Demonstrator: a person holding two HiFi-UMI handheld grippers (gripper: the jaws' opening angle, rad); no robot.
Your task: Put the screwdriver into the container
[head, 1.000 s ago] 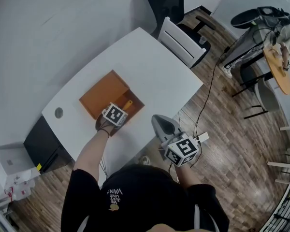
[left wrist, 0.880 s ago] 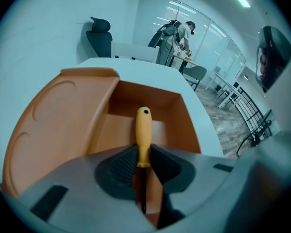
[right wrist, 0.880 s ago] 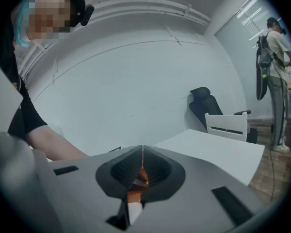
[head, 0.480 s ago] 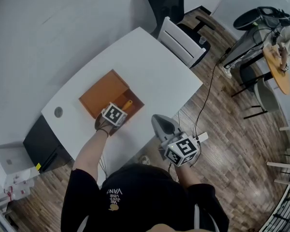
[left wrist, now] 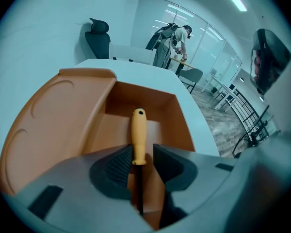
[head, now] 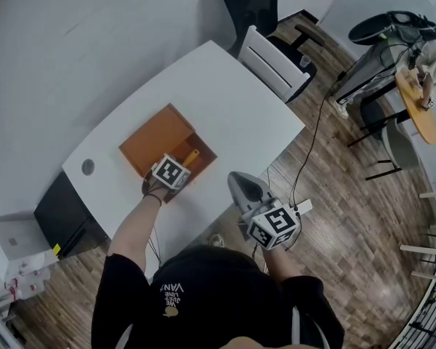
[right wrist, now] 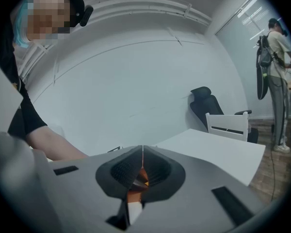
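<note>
yellow-handled screwdriver (left wrist: pixel 138 130) sits in the orange plastic container (left wrist: pixel 63 115) at the white bench's (head: pixel 225 100) near edge, loose between the left tool's (left wrist: pixel 138 155) just-widened jaws; right tool (right wrist: pixel 141 171) closed, off the bench.

The screwdriver (left wrist: pixel 138 130) has a smooth yellow-orange handle, plastic by its look, with a faint sheen. Its thin shaft is dark and matt, and looks like metal. The container (left wrist: pixel 183 123) is orange, smooth and matt, like moulded plastic, and its open lid (left wrist: pixel 53 115) bears a shallow pressed curve. The worktop (head: pixel 225 100) is white and smooth with a soft satin finish. The floor (head: pixel 349 224) is brown wood planking with visible grain and a slight gloss. The right gripper (right wrist: pixel 142 152) has a grey, matt, plastic-looking shell. The pads (right wrist: pixel 123 171) of its jaws are dark, finely ribbed and rubbery in look. Its marker cube (head: pixel 275 225) has flat matt faces in black and white.
</note>
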